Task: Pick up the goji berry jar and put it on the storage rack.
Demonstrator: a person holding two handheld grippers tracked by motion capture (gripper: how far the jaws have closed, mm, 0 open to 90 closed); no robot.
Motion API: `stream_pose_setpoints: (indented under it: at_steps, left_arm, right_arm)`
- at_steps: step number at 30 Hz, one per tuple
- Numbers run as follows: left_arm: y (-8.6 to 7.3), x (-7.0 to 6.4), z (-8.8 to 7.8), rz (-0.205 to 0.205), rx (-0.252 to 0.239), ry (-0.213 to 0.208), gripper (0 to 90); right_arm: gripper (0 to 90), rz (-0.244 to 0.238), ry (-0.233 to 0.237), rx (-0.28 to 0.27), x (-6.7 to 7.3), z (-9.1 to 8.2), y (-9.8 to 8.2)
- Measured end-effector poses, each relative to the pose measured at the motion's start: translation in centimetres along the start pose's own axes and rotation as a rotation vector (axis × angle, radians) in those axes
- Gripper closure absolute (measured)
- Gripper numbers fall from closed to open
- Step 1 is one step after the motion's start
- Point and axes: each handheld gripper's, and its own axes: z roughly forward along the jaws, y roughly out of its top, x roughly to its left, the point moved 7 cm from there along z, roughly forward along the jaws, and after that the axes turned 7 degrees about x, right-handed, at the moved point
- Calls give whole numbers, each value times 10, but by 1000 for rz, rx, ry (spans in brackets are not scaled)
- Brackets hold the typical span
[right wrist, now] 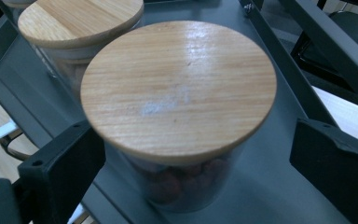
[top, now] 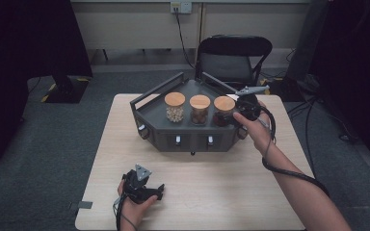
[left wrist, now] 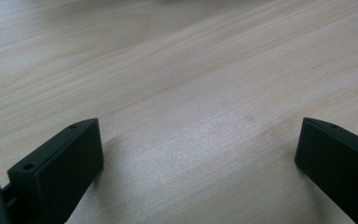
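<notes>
A dark grey tray (top: 188, 139) stands at the back middle of the wooden table and holds three glass jars with round wooden lids. The left jar (top: 175, 108) has pale contents, the middle jar (top: 200, 110) brown ones. My right gripper (top: 242, 109) is at the right jar (top: 224, 111). In the right gripper view its jaws stand open on either side of that jar (right wrist: 182, 93), which holds reddish-brown pieces, with gaps on both sides. My left gripper (top: 144, 186) rests near the table's front edge, and in the left gripper view it (left wrist: 200, 130) is open over bare wood.
A black chair (top: 233, 55) stands behind the table. The tray has raised rails (right wrist: 326, 42) along its back sides and small white clips (top: 178, 140) on its front wall. A cable (top: 289, 171) trails along the person's right forearm.
</notes>
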Motion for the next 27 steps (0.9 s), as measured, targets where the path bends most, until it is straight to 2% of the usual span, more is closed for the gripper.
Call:
stream_pose_setpoints:
  at_steps: [17, 27]
  left_arm:
    - [0, 0, 0, 0, 1, 1, 1]
    - [0, 0, 0, -1, 1, 1, 1]
  right_arm:
    - [27, 14, -8, -14, 4, -18, -10]
    - [26, 25, 4, -22, 1, -25, -20]
